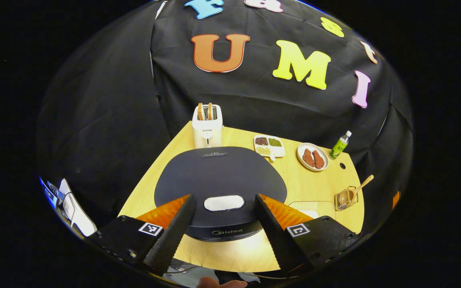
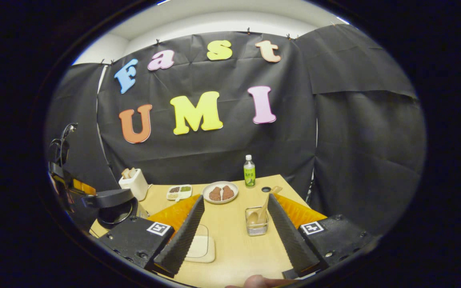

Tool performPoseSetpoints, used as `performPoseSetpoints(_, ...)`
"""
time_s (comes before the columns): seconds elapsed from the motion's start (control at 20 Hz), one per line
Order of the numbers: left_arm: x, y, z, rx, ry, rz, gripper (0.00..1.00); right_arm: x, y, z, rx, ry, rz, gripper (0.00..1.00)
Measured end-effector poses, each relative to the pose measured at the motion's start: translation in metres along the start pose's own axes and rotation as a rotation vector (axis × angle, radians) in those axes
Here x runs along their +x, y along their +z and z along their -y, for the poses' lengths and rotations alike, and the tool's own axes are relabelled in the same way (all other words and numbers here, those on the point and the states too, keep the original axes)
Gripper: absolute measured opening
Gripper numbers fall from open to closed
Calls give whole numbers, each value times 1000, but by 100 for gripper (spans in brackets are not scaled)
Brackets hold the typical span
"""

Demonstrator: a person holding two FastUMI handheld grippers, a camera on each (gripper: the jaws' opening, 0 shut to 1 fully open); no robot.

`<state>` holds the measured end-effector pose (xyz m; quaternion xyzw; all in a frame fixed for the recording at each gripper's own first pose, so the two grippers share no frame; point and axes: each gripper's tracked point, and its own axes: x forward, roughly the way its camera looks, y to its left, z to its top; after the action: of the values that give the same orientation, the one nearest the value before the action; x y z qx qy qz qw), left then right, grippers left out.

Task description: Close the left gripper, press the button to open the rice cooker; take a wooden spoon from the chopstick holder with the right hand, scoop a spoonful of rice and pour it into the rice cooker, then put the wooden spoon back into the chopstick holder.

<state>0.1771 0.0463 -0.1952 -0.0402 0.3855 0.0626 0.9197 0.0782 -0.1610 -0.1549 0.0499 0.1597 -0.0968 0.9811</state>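
The left gripper [image 1: 223, 224] hangs just over the near edge of the rice cooker [image 1: 220, 188], and its fingers [image 1: 170, 236] are spread wide apart with nothing between them. The cooker's dark lid is down, and the pale button [image 1: 224, 203] sits on the lid right between the two fingers. Behind the cooker, at the far side of the tabletop [image 1: 314, 184], stands a white toaster [image 1: 207, 130] with bread in it. To the right of the toaster are a little tray of beans [image 1: 269, 146], a plate with two brown pieces of food [image 1: 313, 157], and a green bottle [image 1: 340, 145]. The right gripper [image 2: 234, 236] is also wide open and holds nothing. Between its fingers and a bit farther off stands the wire chopstick holder [image 2: 257, 221], on the right side of the tabletop. The wooden spoon [image 2: 263, 208] stands in the holder and leans to the far right.
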Motion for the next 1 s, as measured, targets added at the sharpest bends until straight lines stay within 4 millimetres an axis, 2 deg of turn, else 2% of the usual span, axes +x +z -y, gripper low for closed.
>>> performPoseSetpoints(0.05,8,-2,-1,3,5,-12,97,0,0,0,-1,3,-4,100)
performPoseSetpoints(0.2,18,-27,-1,14,8,-66,97,-1,2,1,-5,7,-8,100)
performPoseSetpoints(0.25,21,-35,0,21,6,-86,97,0,2,2,-6,4,-10,94)
performPoseSetpoints(0.35,26,-45,0,39,6,-104,97,0,2,3,-4,5,-15,94)
performPoseSetpoints(0.4,29,-48,-1,40,7,-111,97,0,2,4,-5,3,-17,100)
performPoseSetpoints(0.55,33,-63,1,41,13,-145,97,-1,0,4,-11,3,-24,100)
performPoseSetpoints(0.6,31,-56,1,44,14,-122,98,-1,0,5,-13,2,-26,100)
performPoseSetpoints(0.85,30,-63,1,11,22,-127,99,5,-3,-2,5,21,-44,100)
performPoseSetpoints(1.0,33,-68,1,5,31,-134,99,8,-6,-13,25,56,-51,100)
